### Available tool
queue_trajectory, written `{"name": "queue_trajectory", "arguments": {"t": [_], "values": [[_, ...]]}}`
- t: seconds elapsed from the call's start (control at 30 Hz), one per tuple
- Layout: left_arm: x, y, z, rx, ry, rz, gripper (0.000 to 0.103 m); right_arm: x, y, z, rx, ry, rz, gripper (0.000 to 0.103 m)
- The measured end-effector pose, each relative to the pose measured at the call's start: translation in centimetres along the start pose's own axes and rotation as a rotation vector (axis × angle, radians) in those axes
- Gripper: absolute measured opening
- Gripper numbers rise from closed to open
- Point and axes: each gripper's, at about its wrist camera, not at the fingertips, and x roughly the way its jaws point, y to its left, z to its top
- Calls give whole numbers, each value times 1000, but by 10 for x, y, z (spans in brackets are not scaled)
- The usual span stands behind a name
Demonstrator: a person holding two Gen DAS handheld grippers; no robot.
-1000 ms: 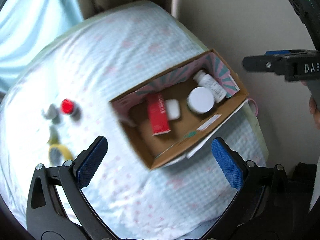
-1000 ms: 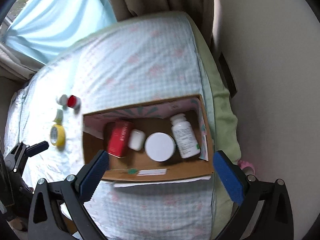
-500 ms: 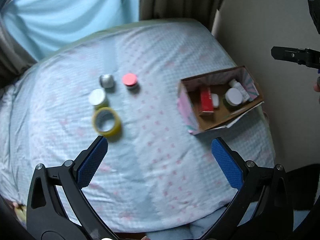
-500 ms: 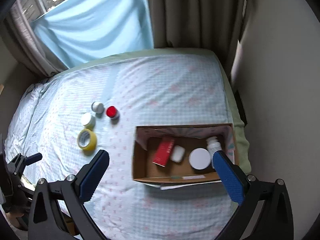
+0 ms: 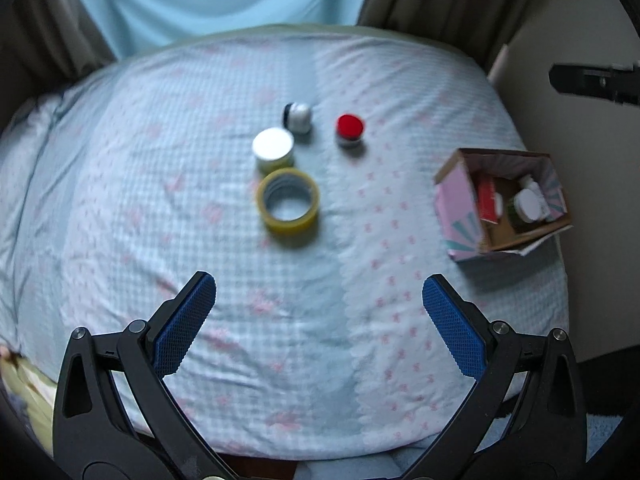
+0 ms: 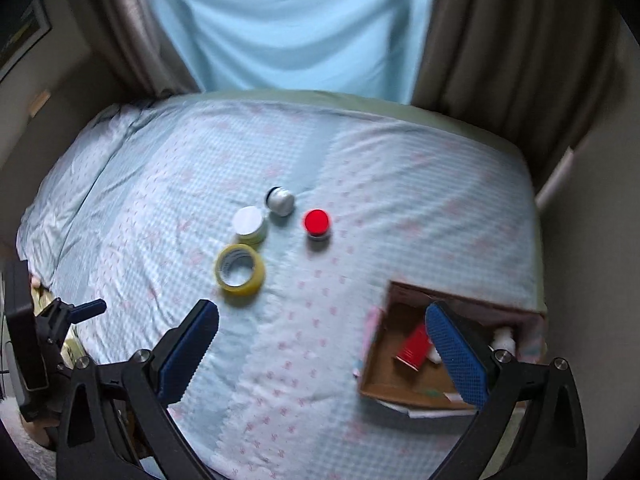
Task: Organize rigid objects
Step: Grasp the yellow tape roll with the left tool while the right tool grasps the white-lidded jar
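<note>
On the bed lie a yellow tape roll [image 5: 288, 202] [image 6: 240, 269], a white-lidded jar [image 5: 273, 149] [image 6: 250, 224], a silver-capped jar [image 5: 298, 117] [image 6: 280, 201] and a red-lidded jar [image 5: 350, 129] [image 6: 317, 224]. A cardboard box [image 5: 460, 200] [image 6: 378, 376] at the right holds a red carton [image 5: 486, 200] [image 6: 414, 346], a white-lidded jar [image 5: 527, 205] and a white bottle [image 6: 505, 337]. My left gripper [image 5: 319, 320] hangs open, empty, above the near part of the bed. My right gripper [image 6: 322, 354] is open and empty; its right finger hides part of the box.
The bed [image 5: 200, 240] [image 6: 400, 184] carries a pale blue checked sheet with pink marks. Brown curtains [image 6: 500, 32] and a light blue drape [image 6: 296, 20] hang behind it. A wall [image 5: 592, 160] runs close along the box side.
Both grippers have pulled back and up from over the box, and the views have swung left. The loose jars and tape roll now sit mid-frame. Both stay open.
</note>
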Motion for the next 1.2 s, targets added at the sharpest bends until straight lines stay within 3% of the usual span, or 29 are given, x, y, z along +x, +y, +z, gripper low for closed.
{"name": "queue_trajectory", "arguments": {"t": [0.27,0.57,0.87,1.2], "values": [[96,33,-6,-56,34,26,103,106,31,51,-128,81,107,103],[209,30,7,-24,42,66,103,262,70,89,-339,266,176,103],[261,24,22,-90,-46,128,103,353,110,101,-452,381,248,103],[286,19,35,-153,-130,185,103,404,133,100,-560,407,240,99]]}}
